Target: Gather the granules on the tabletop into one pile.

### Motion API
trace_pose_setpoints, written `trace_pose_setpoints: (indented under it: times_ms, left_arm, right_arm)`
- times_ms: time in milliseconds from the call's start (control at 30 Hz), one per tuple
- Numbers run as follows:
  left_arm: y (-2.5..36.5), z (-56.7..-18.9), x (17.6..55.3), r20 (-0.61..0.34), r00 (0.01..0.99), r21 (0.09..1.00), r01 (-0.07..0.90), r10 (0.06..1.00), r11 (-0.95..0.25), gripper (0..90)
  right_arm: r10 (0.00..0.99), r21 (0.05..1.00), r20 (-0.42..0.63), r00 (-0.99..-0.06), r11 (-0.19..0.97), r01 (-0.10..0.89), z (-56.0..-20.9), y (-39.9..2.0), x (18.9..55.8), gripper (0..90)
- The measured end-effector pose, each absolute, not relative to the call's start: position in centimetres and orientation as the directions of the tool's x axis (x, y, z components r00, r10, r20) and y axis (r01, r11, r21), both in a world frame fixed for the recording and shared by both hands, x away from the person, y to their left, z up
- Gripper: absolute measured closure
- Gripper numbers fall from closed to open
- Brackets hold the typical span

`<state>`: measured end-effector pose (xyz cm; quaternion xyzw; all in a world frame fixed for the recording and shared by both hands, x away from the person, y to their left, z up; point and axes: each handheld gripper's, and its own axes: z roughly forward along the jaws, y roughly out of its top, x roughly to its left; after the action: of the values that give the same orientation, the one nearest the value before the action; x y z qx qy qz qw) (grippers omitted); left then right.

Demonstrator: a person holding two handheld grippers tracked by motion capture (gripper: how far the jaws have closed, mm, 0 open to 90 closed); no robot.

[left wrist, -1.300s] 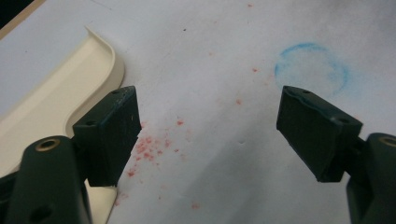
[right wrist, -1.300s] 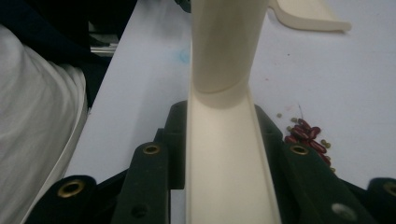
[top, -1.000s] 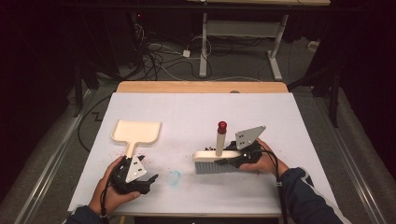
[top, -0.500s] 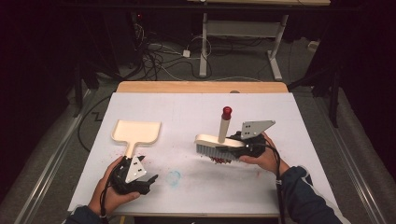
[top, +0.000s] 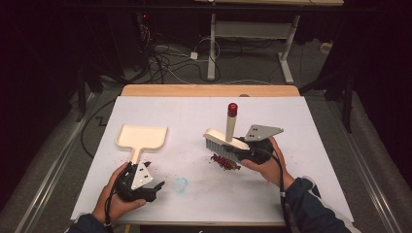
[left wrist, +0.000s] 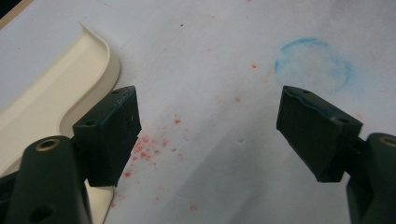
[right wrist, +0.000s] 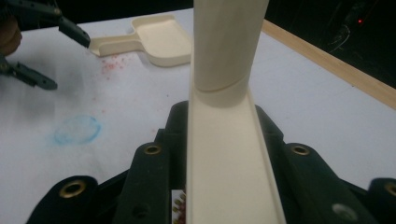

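A cream brush (top: 219, 140) with an upright handle and red cap (top: 232, 108) hangs tilted above the white table cover, and my right gripper (top: 248, 151) is shut on its back. In the right gripper view the brush (right wrist: 224, 154) sits clamped between the jaws of my right gripper (right wrist: 229, 186). A small pile of red crumbs (top: 225, 162) lies under the bristles. A cream dustpan (top: 142, 137) lies flat at the left. My left gripper (top: 156, 187) stands open just below the dustpan's handle; in its own view my left gripper (left wrist: 208, 126) holds nothing, with the dustpan (left wrist: 46, 102) beside one jaw.
A faint blue ring (top: 180, 185) is drawn on the cover between the hands. Scattered red specks (left wrist: 149, 144) lie near the dustpan handle. The wooden table edge (top: 209, 90) runs along the back, with cables and a desk frame (top: 248, 29) on the floor beyond.
My right gripper has lifted the brush off the table and drawn it slightly left, uncovering the red crumb pile. My left gripper has stayed put.
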<state>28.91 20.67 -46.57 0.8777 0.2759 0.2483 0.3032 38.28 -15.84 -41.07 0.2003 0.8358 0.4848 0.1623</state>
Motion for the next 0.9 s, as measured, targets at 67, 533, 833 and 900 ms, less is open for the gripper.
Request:
trace_pose_setpoints:
  times_ms: [67,533,833,900]
  left_arm:
    - [20.6,-46.6,28.9,0.270,0.725,0.667,0.334,0.634,-0.666,20.9]
    - [20.5,-46.8,28.8,0.264,0.733,0.658,0.338,0.627,-0.673,20.9]
    - [20.3,-46.8,28.8,0.274,0.734,0.651,0.333,0.621,-0.682,20.9]
    - [20.4,-46.8,28.7,0.276,0.733,0.651,0.333,0.621,-0.682,20.9]
  right_arm:
    - [0.492,0.875,-0.049,-0.869,0.440,0.200,-41.3,-14.7,37.7,67.5]
    - [0.545,0.782,-0.123,-0.829,0.567,0.257,-42.7,-13.3,36.7,67.6]
    - [0.569,0.827,-0.118,-0.813,0.510,0.237,-40.7,-16.6,35.4,67.5]
    - [0.582,0.842,-0.112,-0.806,0.487,0.234,-40.4,-17.4,35.2,67.5]
